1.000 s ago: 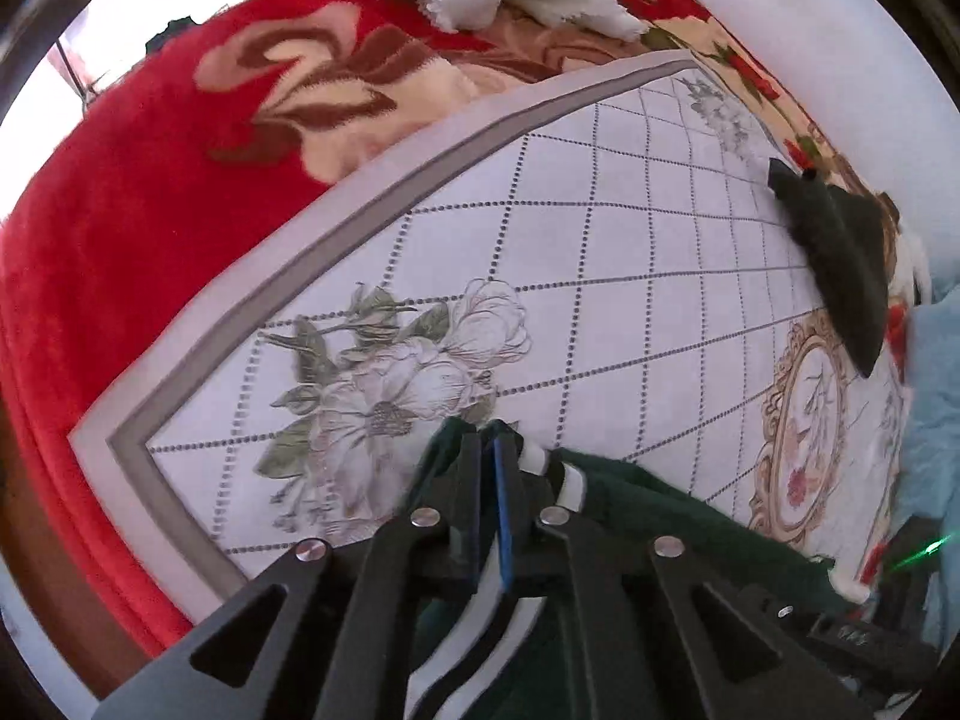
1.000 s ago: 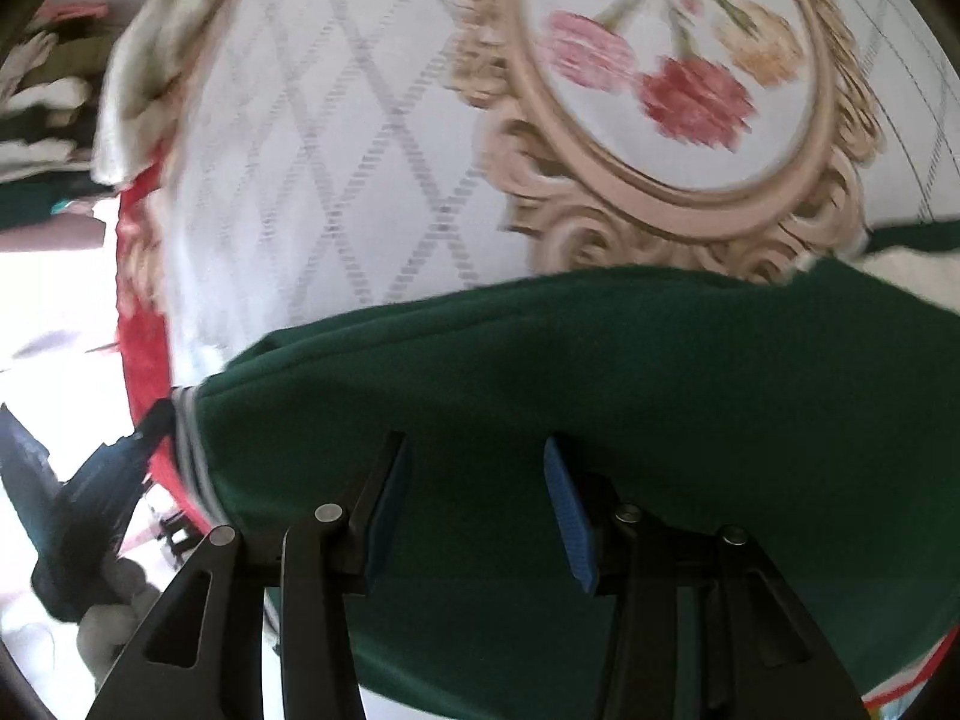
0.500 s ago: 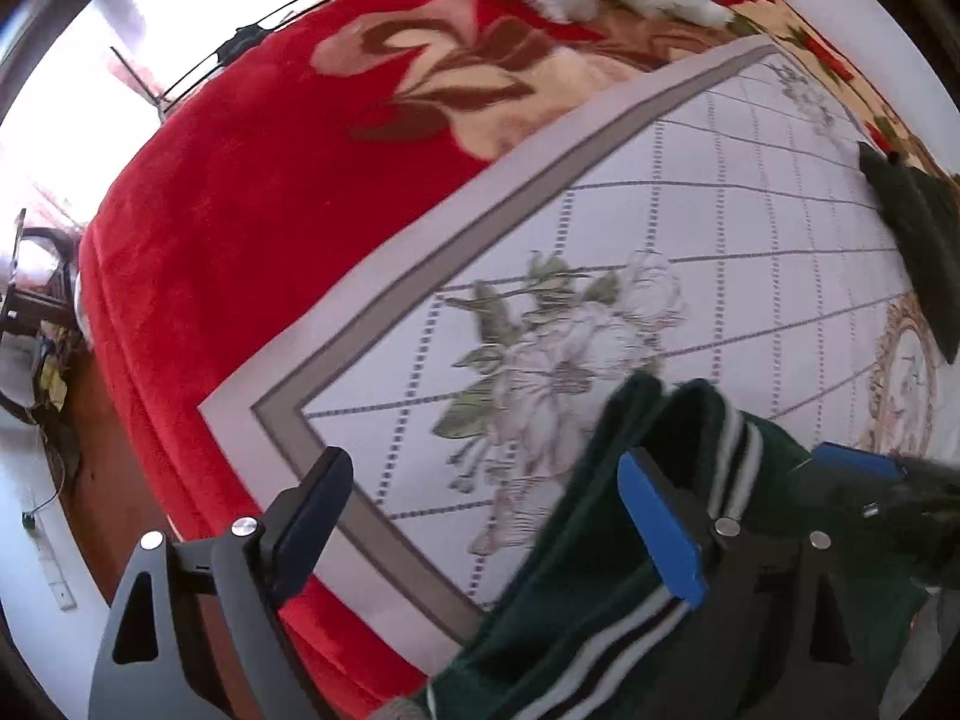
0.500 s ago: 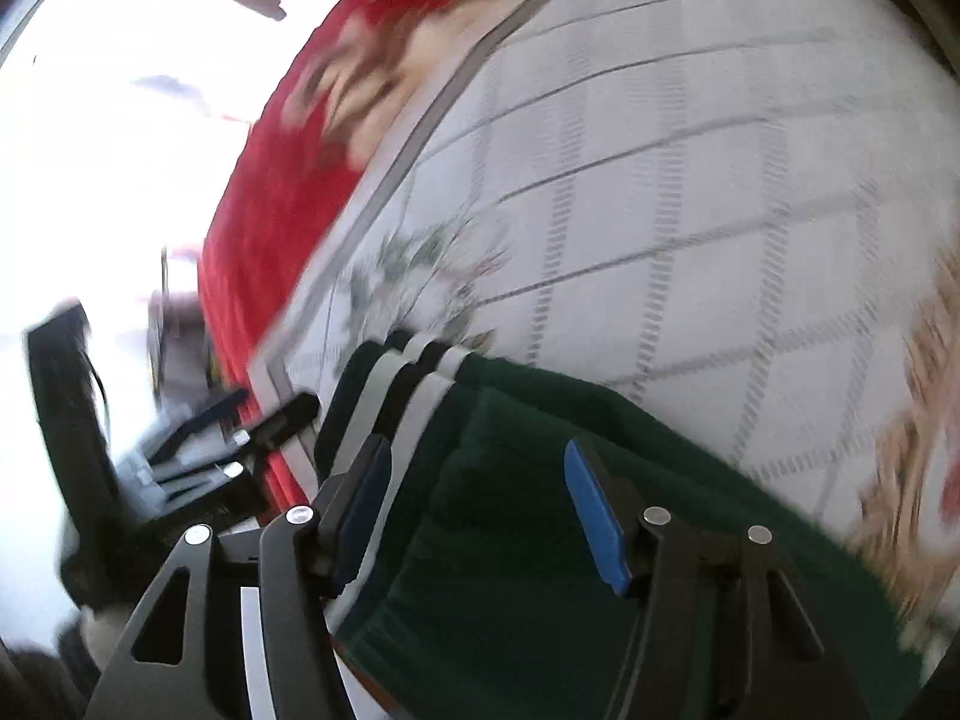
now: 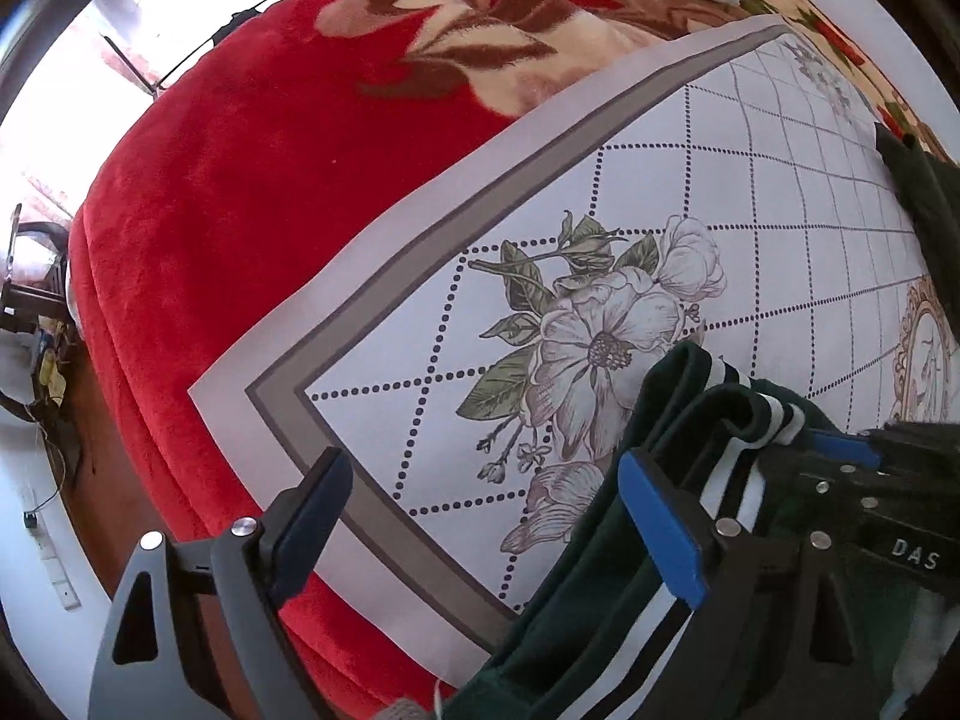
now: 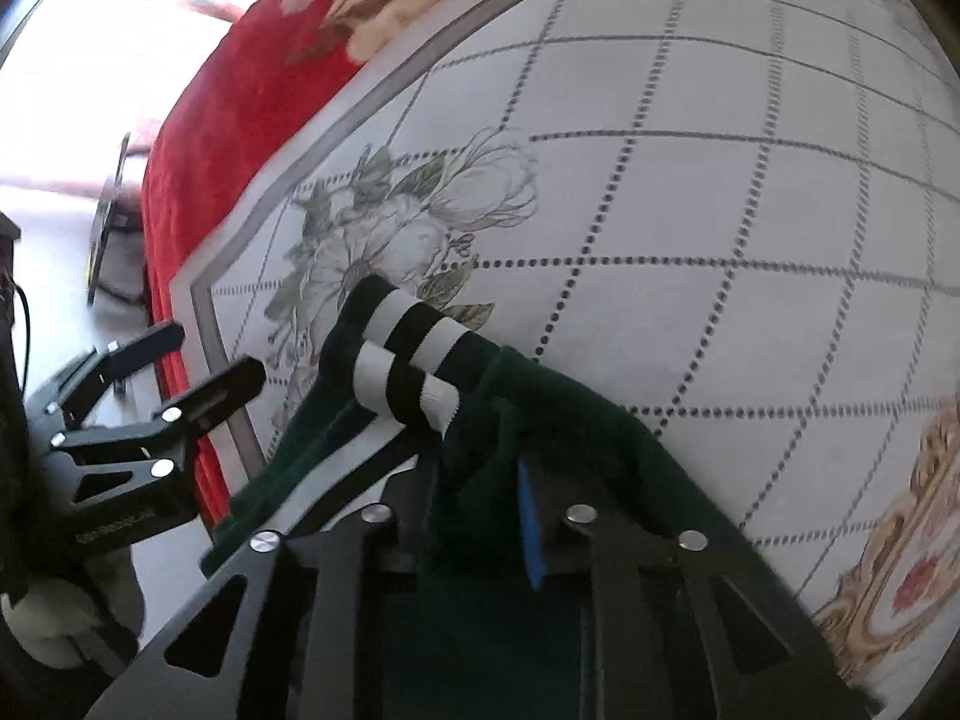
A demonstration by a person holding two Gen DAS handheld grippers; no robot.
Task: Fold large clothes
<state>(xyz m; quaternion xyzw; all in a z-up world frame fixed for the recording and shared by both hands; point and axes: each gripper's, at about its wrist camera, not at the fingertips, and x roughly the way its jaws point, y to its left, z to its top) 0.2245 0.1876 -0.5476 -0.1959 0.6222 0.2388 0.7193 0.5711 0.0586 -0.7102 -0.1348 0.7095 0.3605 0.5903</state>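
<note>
Now my left gripper (image 5: 480, 510) has let go and stands wide apart, while my right gripper (image 6: 474, 480) has just squeezed onto the green striped garment (image 6: 420, 360) lying on the flowered sheet (image 5: 750, 210), ready to fold.

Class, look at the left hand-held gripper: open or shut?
Open. The left hand-held gripper has its blue pads wide apart, gripping nothing; the green garment lies beside one finger.

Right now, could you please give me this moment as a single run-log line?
left gripper: open, empty | right gripper: closing on green garment near striped cuffs | surface: floral cloth
</note>
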